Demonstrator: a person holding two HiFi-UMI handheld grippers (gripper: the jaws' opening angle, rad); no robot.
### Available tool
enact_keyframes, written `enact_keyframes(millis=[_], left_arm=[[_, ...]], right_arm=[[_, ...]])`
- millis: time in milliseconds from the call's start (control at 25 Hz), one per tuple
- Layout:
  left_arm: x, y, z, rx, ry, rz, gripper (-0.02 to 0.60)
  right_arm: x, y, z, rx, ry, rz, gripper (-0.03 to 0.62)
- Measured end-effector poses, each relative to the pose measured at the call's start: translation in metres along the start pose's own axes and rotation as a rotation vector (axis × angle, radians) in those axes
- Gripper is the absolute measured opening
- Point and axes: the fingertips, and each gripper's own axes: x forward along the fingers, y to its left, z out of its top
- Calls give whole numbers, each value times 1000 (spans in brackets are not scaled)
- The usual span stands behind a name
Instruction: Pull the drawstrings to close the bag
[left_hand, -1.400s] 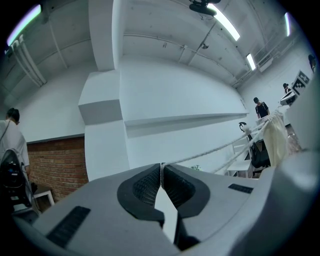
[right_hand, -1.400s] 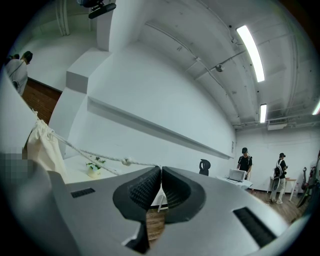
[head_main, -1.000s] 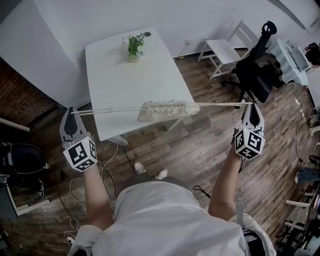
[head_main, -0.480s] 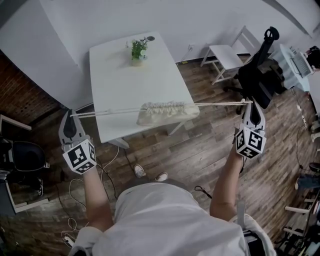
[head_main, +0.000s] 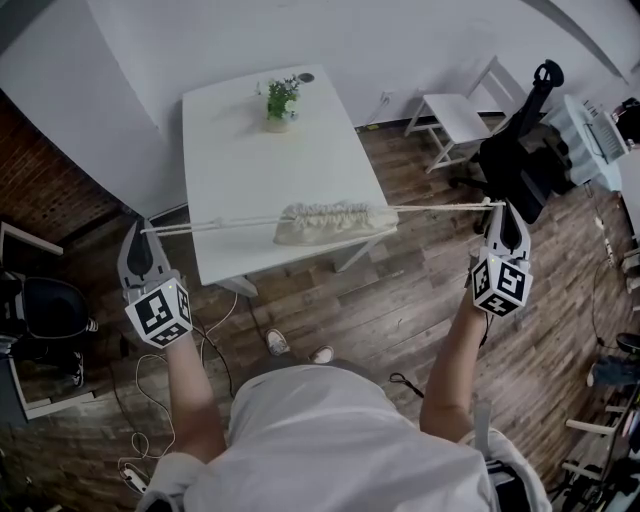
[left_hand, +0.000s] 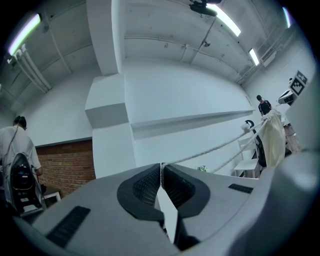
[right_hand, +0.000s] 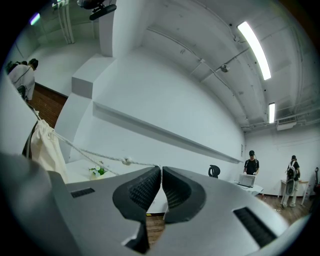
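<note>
A cream cloth bag (head_main: 325, 222) hangs in the air over the near edge of the white table (head_main: 260, 160), its mouth gathered into tight folds. White drawstrings run taut out of both its ends. My left gripper (head_main: 143, 232) is shut on the left drawstring (head_main: 215, 221), far out to the left of the table. On the right, my right gripper (head_main: 497, 205) is shut on the right drawstring (head_main: 440, 208). In the left gripper view the drawstring (left_hand: 215, 148) leads away to the bag (left_hand: 272, 137); in the right gripper view the knotted string (right_hand: 107, 156) leads to the bag (right_hand: 45, 147).
A small potted plant (head_main: 279, 100) stands at the table's far end. A white side table (head_main: 455, 112) and a black office chair (head_main: 520, 150) are at the right, over wooden floor. Brick wall (head_main: 40, 190) at the left. People stand far off in both gripper views.
The bag and both grippers hold almost the same places. The strings stay taut, and the view has shifted slightly.
</note>
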Motion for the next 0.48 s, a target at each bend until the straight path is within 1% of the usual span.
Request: enact_keyframes(millis=[200, 480], left_arm=[[3, -1, -3, -14, 7, 0, 18], [9, 5, -1, -27, -3, 10, 18]], right_arm=[[5, 0, 2, 7, -7, 5, 38], [17, 5, 13, 14, -36, 12, 38]])
